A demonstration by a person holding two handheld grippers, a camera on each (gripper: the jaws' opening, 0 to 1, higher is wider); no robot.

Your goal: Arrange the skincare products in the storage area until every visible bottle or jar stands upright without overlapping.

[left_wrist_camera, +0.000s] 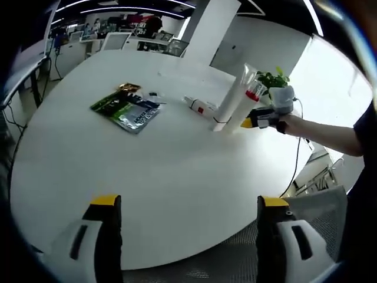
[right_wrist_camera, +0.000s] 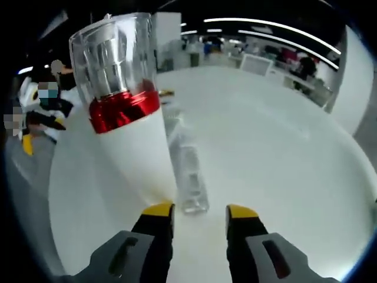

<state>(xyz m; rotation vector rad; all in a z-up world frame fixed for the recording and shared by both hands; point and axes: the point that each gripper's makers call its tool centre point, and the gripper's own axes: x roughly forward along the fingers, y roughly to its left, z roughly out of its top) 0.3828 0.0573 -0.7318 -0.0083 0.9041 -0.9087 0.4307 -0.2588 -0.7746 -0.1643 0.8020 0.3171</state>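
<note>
My right gripper (right_wrist_camera: 199,213) has its fingers narrowly parted by the tilted white bottle (right_wrist_camera: 132,147) on the bench (right_wrist_camera: 283,153), while my left gripper (left_wrist_camera: 187,203) gapes wide, holding nothing
</note>
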